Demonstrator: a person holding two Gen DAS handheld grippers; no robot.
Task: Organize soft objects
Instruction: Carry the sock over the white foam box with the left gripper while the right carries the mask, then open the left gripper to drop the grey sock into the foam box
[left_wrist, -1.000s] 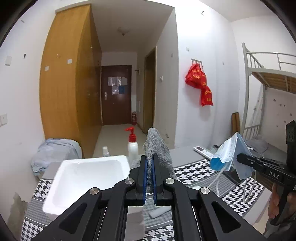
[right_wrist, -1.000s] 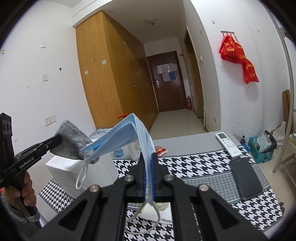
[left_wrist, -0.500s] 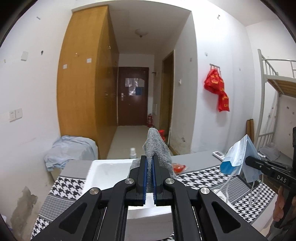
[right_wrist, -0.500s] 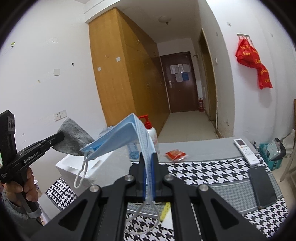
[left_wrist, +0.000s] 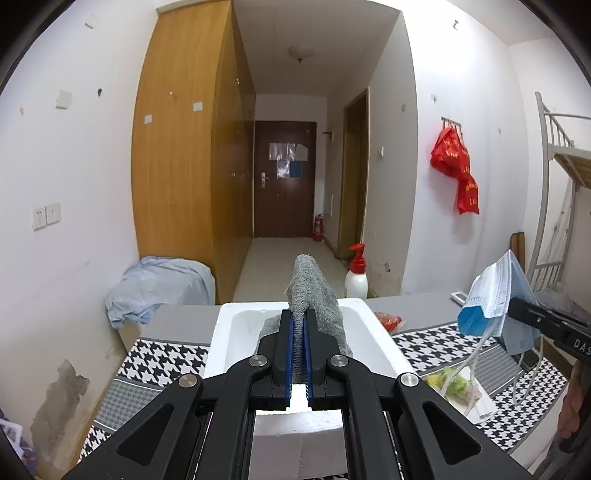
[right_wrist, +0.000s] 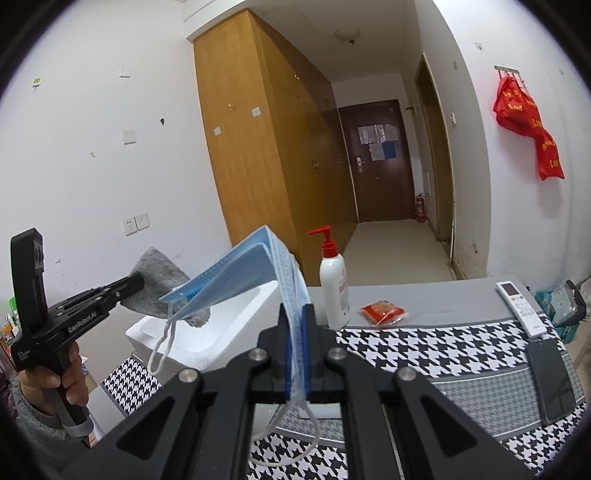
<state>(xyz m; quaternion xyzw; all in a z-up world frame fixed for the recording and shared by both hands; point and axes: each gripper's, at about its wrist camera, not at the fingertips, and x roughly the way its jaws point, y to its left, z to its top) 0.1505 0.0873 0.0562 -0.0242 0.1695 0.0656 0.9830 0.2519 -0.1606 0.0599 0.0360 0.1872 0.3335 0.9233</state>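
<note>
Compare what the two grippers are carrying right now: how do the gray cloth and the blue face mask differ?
The gray cloth is thick, knitted and stands up from the left gripper; the blue face mask is thin, pleated, folded, with white ear loops dangling below the right gripper. The cloth is over the white foam box; the mask is beside it. Both are clamped and held aloft.

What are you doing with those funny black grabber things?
A person holds a grabber in each hand. The left gripper is squeezed shut on a grey cloth, up above the white foam box on the checkered table. The right gripper is pinching a blue face mask, its ear loops dangling. Neither soft thing is in the box yet.
</note>
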